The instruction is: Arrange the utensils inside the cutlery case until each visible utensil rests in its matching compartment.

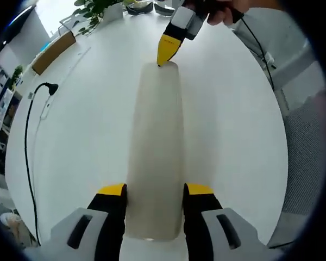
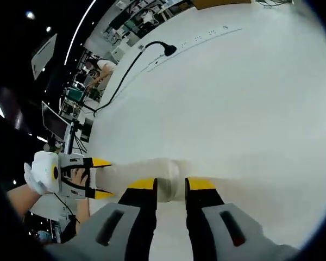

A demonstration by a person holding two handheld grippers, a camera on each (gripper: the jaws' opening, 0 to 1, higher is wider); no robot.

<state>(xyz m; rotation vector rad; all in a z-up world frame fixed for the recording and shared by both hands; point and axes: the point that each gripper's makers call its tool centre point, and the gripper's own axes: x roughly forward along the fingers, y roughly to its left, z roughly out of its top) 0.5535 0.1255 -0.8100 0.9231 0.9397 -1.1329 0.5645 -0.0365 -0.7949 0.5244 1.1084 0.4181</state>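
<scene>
A long, cloudy-white cutlery case (image 1: 155,136) lies closed on the round white table (image 1: 233,125); nothing inside it can be made out. In the left gripper view my left gripper (image 1: 155,190) is shut on the near end, one jaw pressed on each long side. The right gripper (image 1: 168,51) meets the far end with its yellow tip. In the right gripper view my right gripper (image 2: 171,185) is shut on the rounded end of the case (image 2: 133,174). The left gripper (image 2: 100,178) clamps the other end, held by a gloved hand (image 2: 35,174).
A black cable with a plug (image 1: 46,87) runs along the table's left side, and the same cable (image 2: 163,49) shows far off in the right gripper view. A wooden box (image 1: 54,51) and a potted plant (image 1: 95,8) stand at the far edge. A mesh chair (image 1: 307,147) is on the right.
</scene>
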